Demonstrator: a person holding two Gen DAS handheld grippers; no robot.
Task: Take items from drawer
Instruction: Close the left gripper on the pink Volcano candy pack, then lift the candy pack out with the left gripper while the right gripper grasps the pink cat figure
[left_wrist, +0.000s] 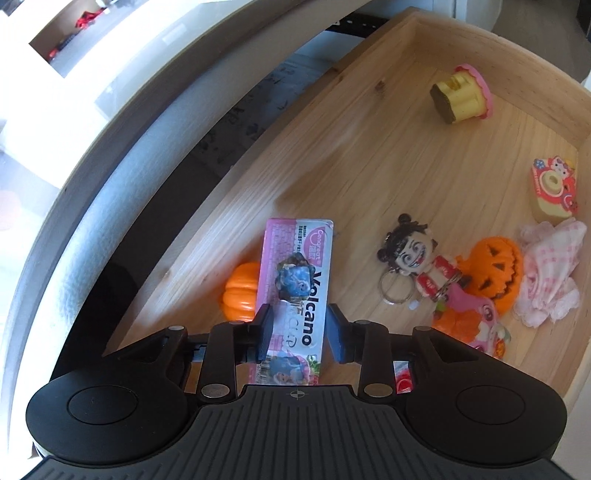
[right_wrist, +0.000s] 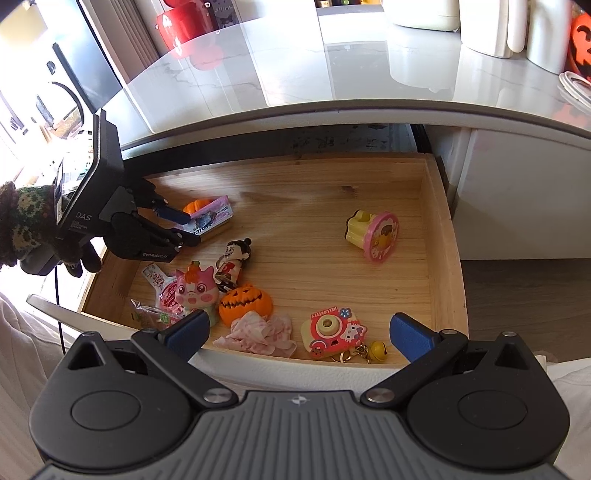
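Surface: open pale wooden drawer (right_wrist: 424, 192) under a glossy white marble-look countertop (right_wrist: 332, 74); grey wood-look floor to the right.
Item: flat pink rectangular "Volcano" packet (left_wrist: 295, 288), blue picture on its face.
Position: drawer's rear left corner, against a small orange plastic pumpkin (left_wrist: 240, 295).
Axis: long axis along the left wall.
Left gripper (left_wrist: 300, 332): jaws apart, straddling the packet without pressing it.
Right gripper (right_wrist: 297, 332): jaws wide apart, empty, above the front edge.

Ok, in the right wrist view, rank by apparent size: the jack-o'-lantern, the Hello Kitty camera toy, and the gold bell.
1. Hello Kitty camera toy, though it lies nearer the camera, so its lead over the next is unsure.
2. Jack-o'-lantern, close behind.
3. Gold bell, clearly smallest.
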